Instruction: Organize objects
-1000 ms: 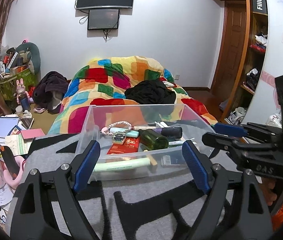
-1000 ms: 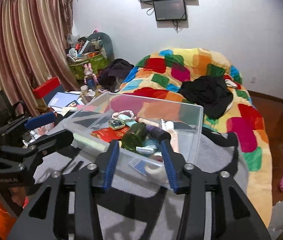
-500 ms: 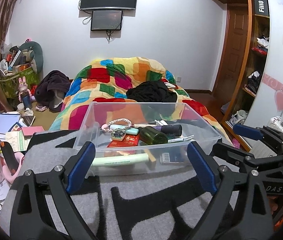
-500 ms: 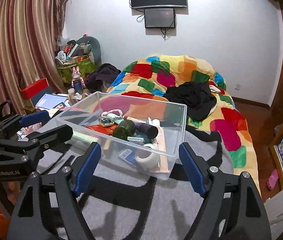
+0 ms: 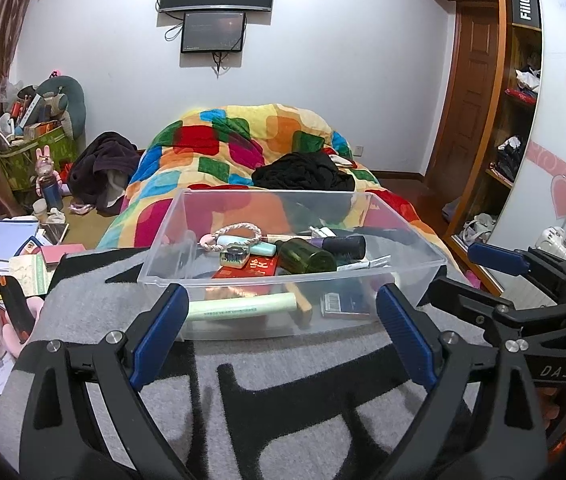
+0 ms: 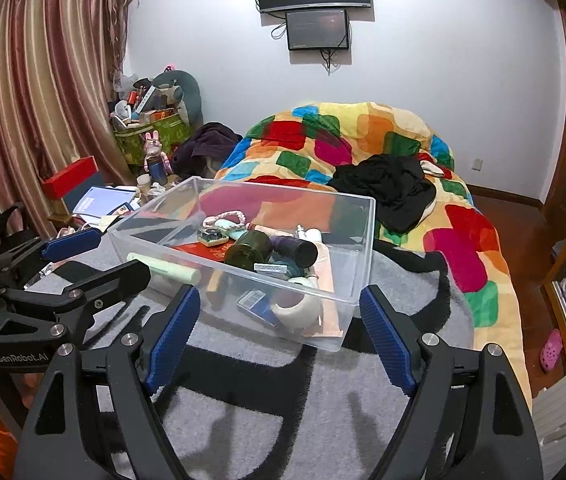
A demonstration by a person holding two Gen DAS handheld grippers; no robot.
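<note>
Both pairs of blue-padded fingers were held spread wide, nothing between them: the left gripper was poised just short of the near wall of a clear plastic bin, and the right gripper was poised before the bin's near right corner, neither touching it. The bin was seen resting on a grey blanket with black markings, which lay at the foot of a bed covered by a multicoloured patchwork quilt. Inside the bin a jumble of small things was gathered: a dark green glass bottle lying on its side, a black-capped purple cylinder just beside it, a red envelope under the bottle's shoulder, a pink and white braided rope ring toward the far left, a pale green tube along the near wall, and a small dark box with a barcode near the front right. From the right wrist view a roll of white tape was seen against the near corner of the bin. A black garment was heaped on the quilt beyond the bin.
</note>
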